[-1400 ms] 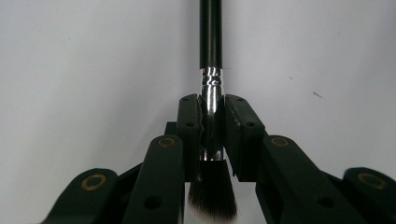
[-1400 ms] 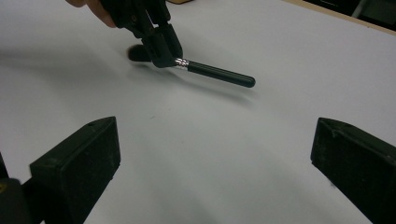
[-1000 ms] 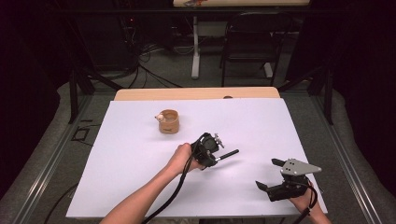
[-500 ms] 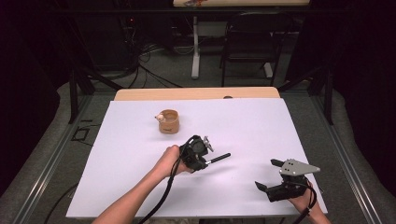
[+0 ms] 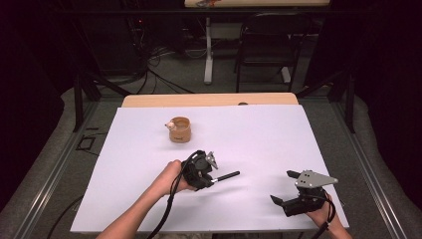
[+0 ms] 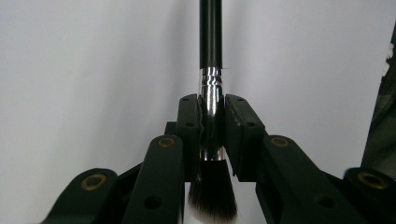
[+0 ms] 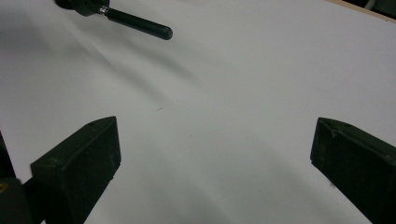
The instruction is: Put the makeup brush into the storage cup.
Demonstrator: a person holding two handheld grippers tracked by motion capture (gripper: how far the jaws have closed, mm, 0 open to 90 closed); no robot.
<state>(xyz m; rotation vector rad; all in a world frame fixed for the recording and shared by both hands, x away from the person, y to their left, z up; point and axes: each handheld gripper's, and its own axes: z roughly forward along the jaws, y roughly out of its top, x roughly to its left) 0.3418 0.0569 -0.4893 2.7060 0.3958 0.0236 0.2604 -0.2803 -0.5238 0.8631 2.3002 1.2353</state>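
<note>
The left tongs [image 6: 212, 126] are clamped on the shiny neck of a brush [image 6: 211, 70], holding it just above the white desk [image 5: 259, 134] with its black handle pointing at the right tongs [image 5: 286, 189], which are wide apart, and a cup [image 5: 179, 129], maybe wooden, sits farther back.

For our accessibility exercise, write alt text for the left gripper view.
The left gripper has its two black jaws shut on the silver ferrule of a makeup brush. The black handle points away over the white table cover, and the dark bristles hang toward the camera.
</note>
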